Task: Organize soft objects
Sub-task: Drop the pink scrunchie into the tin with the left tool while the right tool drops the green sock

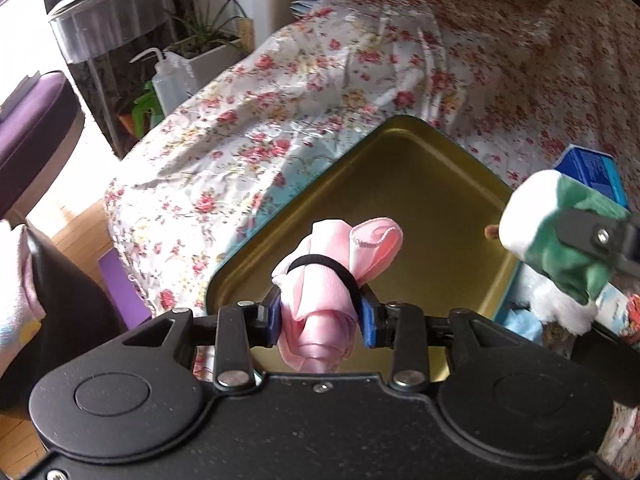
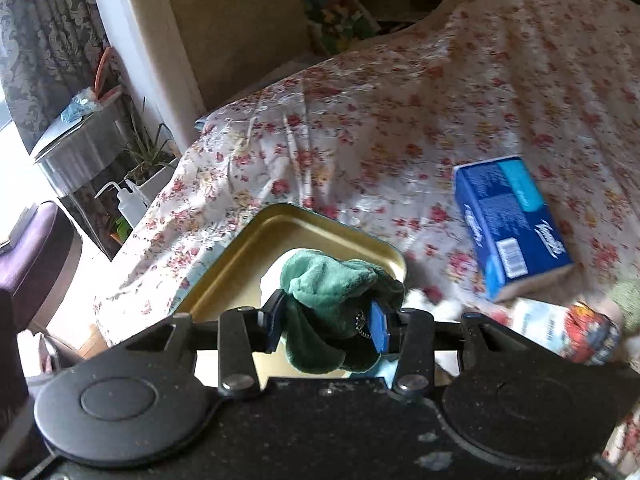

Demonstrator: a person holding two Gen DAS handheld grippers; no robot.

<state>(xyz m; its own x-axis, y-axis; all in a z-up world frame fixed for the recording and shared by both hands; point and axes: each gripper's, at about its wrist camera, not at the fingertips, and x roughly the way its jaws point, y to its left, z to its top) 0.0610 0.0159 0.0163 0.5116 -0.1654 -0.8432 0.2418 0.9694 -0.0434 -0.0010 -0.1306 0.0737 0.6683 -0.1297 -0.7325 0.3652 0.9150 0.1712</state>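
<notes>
My left gripper (image 1: 322, 316) is shut on a pink cloth roll (image 1: 320, 300) bound with a black hair tie, held above the near edge of a gold tin tray (image 1: 400, 184) on the flowered bed. My right gripper (image 2: 328, 320) is shut on a green and white plush toy (image 2: 332, 288) above the tray (image 2: 256, 240). In the left wrist view the plush toy (image 1: 556, 240) and the right gripper's finger (image 1: 588, 236) hang over the tray's right edge.
A blue tissue pack (image 2: 512, 224) lies on the flowered bedspread (image 2: 400, 128) right of the tray. A colourful packet (image 2: 568, 328) lies near the right edge. A metal side table (image 1: 108, 20), a plant pot (image 1: 208, 56) and a purple stool (image 1: 32, 120) stand left of the bed.
</notes>
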